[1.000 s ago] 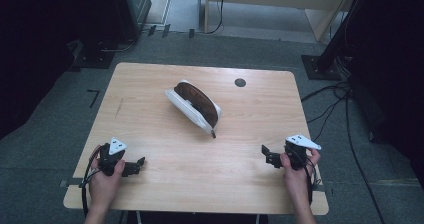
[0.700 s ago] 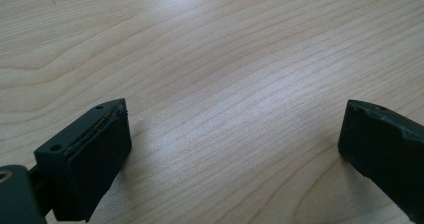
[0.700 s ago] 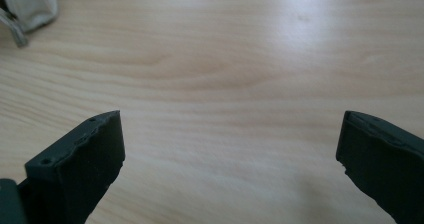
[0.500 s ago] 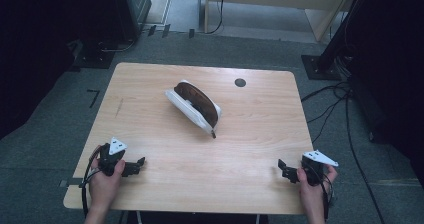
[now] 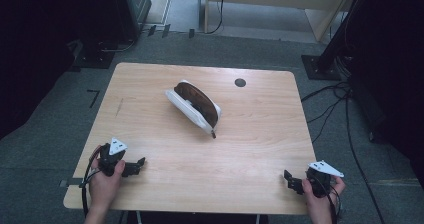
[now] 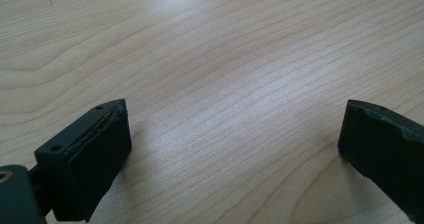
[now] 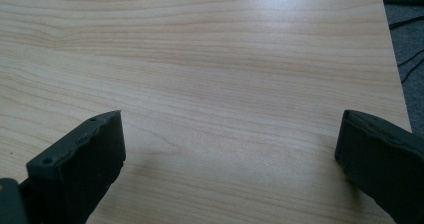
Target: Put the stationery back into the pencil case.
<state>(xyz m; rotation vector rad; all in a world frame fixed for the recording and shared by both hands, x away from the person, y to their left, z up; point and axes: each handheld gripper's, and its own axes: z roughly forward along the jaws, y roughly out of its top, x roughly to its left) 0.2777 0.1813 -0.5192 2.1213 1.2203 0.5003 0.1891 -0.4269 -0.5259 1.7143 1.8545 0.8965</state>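
At the lower left of the high view the left gripper point(image 5: 141, 161) rests low over the wooden table point(image 5: 150, 84), held in the person's left hand point(image 5: 102, 176), its tips aimed toward the frame's right. Its own view shows the jaws spread wide with nothing but bare wood grain between them. In the middle of the frame, a little above centre, lies the white pouch point(image 5: 192, 106) with its brown inside showing through the open top; it runs diagonally from upper left to lower right, and a small dark zip pull point(image 5: 213, 133) hangs at its lower right end. It sits well apart from both tools. At the lower right corner the right gripper point(image 5: 287, 176) sits near the table's front edge, its jaws likewise wide and empty.

The step in hand looks like the reach for the pouch. To do it well, bring both grippers in along the pouch's slant, one steadying the white wall while the other goes for the pull, and close only once the fabric is squarely between the pads
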